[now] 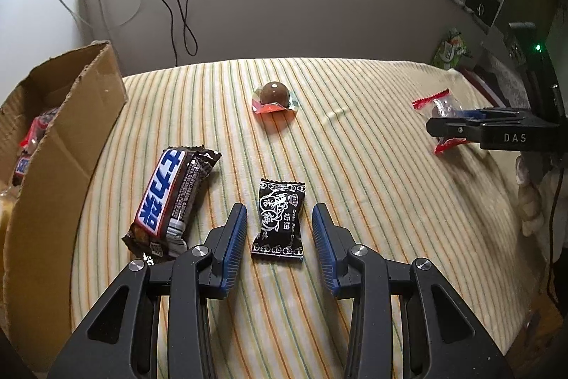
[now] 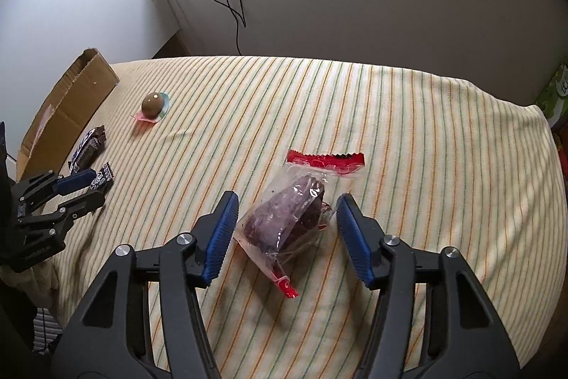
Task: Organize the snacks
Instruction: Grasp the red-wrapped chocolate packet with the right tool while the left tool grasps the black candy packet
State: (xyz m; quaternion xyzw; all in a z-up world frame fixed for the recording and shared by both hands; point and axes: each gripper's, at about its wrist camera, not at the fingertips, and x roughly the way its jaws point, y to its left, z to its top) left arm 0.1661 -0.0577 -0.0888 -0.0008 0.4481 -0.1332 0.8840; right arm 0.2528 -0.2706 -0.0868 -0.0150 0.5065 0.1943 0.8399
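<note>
The left gripper (image 1: pixel 279 224) is sitting over the striped tablecloth (image 1: pixel 355 201) with its jaws parted on either side of a small black candy (image 1: pixel 278 219), neither pad touching it. The right gripper (image 2: pixel 287 212) is straddling a clear packet with red ends (image 2: pixel 294 215), its left pad at the wrapper's edge, nothing gripped. A chocolate bar (image 1: pixel 174 201) is lying beside the cardboard box (image 1: pixel 67 137), a chocolate ball (image 1: pixel 274 96) farther back.
</note>
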